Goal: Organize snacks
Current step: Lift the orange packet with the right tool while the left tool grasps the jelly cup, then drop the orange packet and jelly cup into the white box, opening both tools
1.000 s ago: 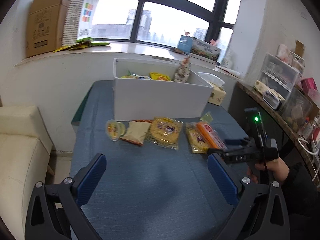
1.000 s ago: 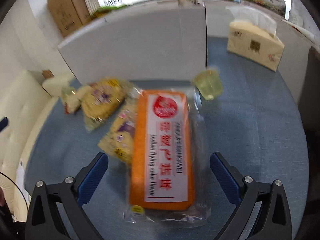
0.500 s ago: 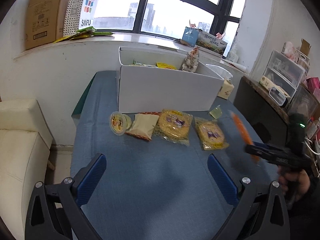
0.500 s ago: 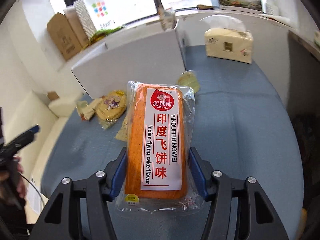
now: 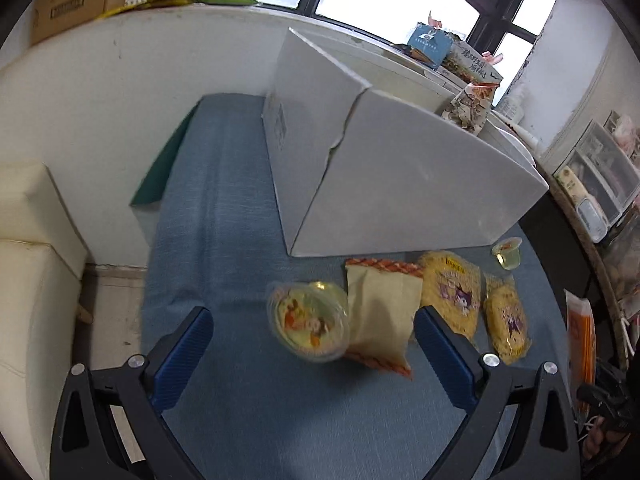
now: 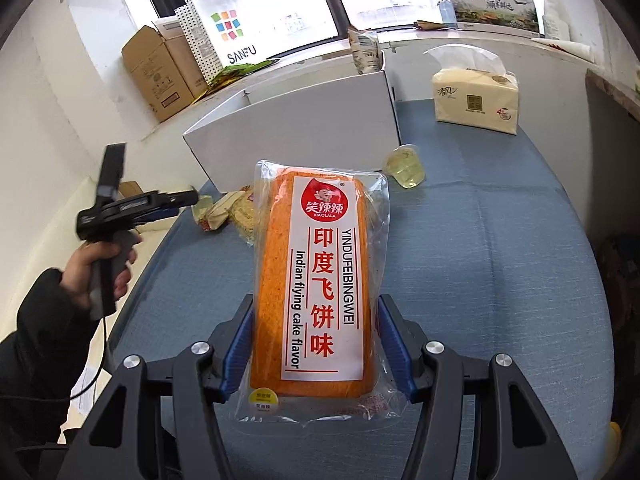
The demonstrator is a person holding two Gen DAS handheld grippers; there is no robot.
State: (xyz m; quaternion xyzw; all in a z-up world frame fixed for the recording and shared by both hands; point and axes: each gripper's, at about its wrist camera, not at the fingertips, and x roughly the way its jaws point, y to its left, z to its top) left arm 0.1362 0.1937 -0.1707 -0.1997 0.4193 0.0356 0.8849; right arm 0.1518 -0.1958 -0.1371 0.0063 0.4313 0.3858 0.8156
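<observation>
Left gripper (image 5: 312, 344) jaws apart, hovering over round pudding cup (image 5: 308, 326) on blue table (image 5: 224, 240); beige packet (image 5: 380, 312) touching cup's right side. Right gripper (image 6: 314, 344) clamped on orange flying-cake pack (image 6: 316, 276), held above table, white box (image 6: 296, 136) beyond.

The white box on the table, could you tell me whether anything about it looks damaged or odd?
Yes. The white box has a jagged split running down its near corner seam, so the two walls look parted there. Otherwise it stands upright on the blue table.
</observation>
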